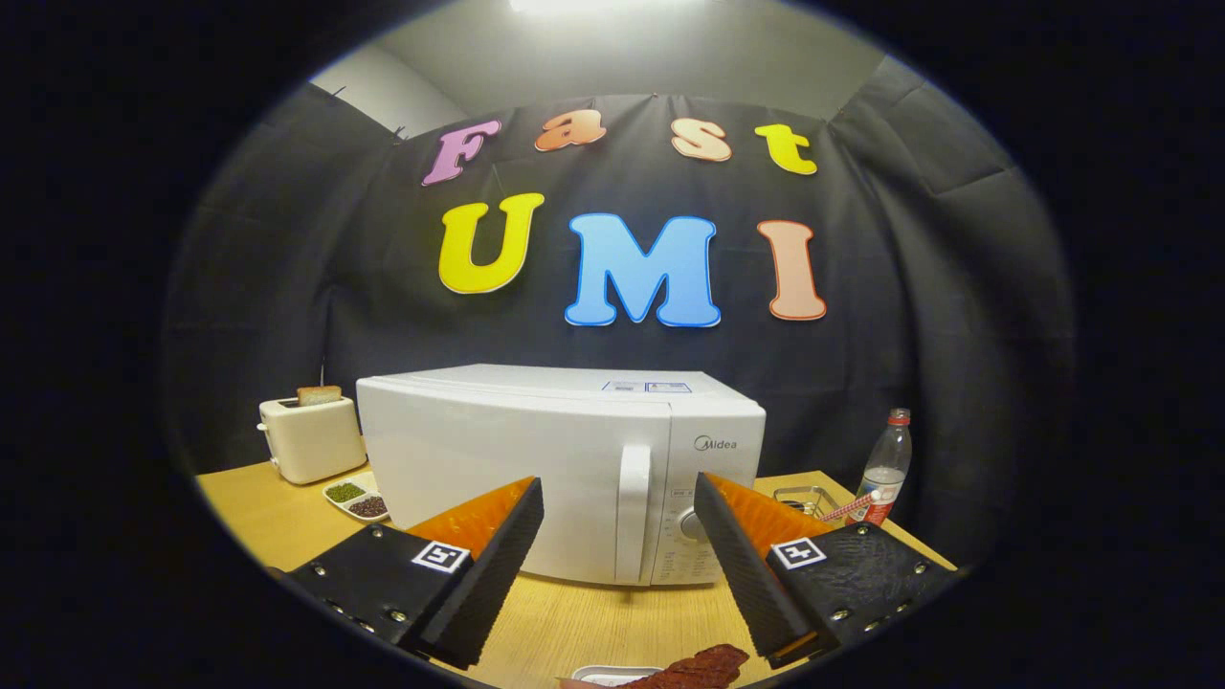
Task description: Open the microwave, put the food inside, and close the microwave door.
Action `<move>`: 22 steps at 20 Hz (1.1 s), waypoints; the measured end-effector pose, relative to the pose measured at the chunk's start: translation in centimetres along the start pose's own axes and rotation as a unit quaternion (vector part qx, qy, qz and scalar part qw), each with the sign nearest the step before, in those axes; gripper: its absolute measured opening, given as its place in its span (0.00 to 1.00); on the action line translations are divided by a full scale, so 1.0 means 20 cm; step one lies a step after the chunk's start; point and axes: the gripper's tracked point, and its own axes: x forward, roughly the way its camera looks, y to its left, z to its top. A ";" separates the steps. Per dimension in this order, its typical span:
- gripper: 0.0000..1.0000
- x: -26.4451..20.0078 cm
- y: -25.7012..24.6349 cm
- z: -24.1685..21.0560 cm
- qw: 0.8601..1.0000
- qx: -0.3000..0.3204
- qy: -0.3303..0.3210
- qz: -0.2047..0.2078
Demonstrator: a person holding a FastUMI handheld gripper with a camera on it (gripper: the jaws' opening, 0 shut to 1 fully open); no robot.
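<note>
- A toaster (pixel 308 438) with a slice of bread (pixel 319 394) in it stands at the counter's (pixel 278 522) far left, a small dish (pixel 356 500) beside it.
- The microwave (pixel 536 459) sits shut, just ahead of the claw (pixel 617 522).
- Its upright door handle (pixel 633 512) lies dead ahead, framed by the spread, empty fingers; its long axis runs vertical.
- The food (pixel 694 667), a dark reddish strip, lies on the counter close beneath the fingers.
- A bottle (pixel 885 469) stands far right.

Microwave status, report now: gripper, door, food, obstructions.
Gripper open, holding nothing, fingers framing the door handle. Microwave door shut. Food on the table below the fingers, not loaded. Nothing between the fingers and the handle.
</note>
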 end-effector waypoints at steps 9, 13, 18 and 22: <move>0.83 0.26 -0.08 -0.18 0.998 0.045 0.030 -0.023; 0.77 0.33 -0.06 -0.20 0.998 0.054 0.032 -0.023; 0.29 0.35 -0.06 -0.21 0.998 0.037 0.034 -0.036; 0.16 0.33 -0.06 -0.22 0.996 0.058 0.046 -0.041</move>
